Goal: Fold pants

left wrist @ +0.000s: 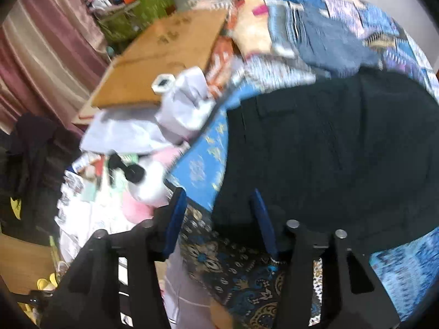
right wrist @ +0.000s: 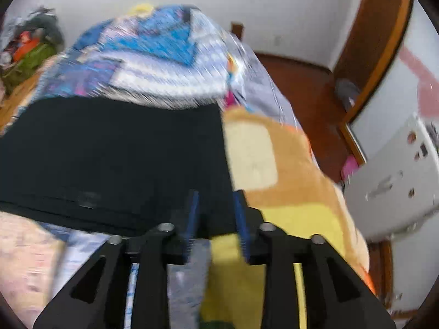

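Note:
Black pants (left wrist: 329, 150) lie folded into a broad dark rectangle on the blue patterned bedspread (left wrist: 200, 161). In the left wrist view my left gripper (left wrist: 218, 193) stands open at the pants' near left edge, its blue pads wide apart with nothing pressed between them. The right wrist view is blurred. It shows the same pants (right wrist: 109, 150), with my right gripper (right wrist: 216, 196) over their near right corner. Its jaws are apart and the dark cloth shows through the gap below them, not pinched.
A cardboard sheet (left wrist: 164, 54), crumpled white cloth (left wrist: 186, 104) and a white and pink plush toy (left wrist: 148, 181) crowd the bed's left side. Denim clothes (left wrist: 323, 35) are piled beyond the pants. An orange and yellow blanket (right wrist: 288, 186) lies to their right, with a white appliance (right wrist: 397, 170) past it.

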Tool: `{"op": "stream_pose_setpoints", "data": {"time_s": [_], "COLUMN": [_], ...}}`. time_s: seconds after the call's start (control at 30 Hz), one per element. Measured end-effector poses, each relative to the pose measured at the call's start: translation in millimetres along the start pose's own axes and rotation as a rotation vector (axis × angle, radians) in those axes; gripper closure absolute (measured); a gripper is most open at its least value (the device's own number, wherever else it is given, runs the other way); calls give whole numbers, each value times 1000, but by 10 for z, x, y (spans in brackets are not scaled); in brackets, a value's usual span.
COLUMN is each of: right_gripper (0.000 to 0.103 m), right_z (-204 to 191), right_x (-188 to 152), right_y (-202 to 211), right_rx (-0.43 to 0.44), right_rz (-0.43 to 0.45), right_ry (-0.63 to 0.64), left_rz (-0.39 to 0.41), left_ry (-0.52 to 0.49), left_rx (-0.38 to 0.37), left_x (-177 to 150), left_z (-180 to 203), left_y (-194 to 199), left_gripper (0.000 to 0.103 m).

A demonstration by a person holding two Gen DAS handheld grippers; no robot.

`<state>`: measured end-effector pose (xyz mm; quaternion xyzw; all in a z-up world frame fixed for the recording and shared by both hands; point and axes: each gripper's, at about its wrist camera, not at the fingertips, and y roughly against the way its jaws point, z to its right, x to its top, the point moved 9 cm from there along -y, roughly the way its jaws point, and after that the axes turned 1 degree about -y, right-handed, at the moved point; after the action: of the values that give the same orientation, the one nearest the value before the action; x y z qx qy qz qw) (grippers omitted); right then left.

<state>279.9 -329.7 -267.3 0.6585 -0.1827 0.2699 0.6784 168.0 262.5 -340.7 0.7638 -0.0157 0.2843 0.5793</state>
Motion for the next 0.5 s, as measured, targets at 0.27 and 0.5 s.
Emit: {"op": "stream_pose_setpoints", "data": {"time_s": [0.27,0.5], "right_gripper": [36,33], "right_z": [-1314,-2365], "right_x": [531,661], "right_y": [451,311], "right_rx": [264,436], "right_rz": [117,65], "right_ry": [126,212], "left_rz": [201,237], "left_ry": [-74,-153], "left_rx": [-152,-261], "left_x": [599,927], "left_z": [441,1161], "left_y": [637,682], "left_gripper": [11,5]}}
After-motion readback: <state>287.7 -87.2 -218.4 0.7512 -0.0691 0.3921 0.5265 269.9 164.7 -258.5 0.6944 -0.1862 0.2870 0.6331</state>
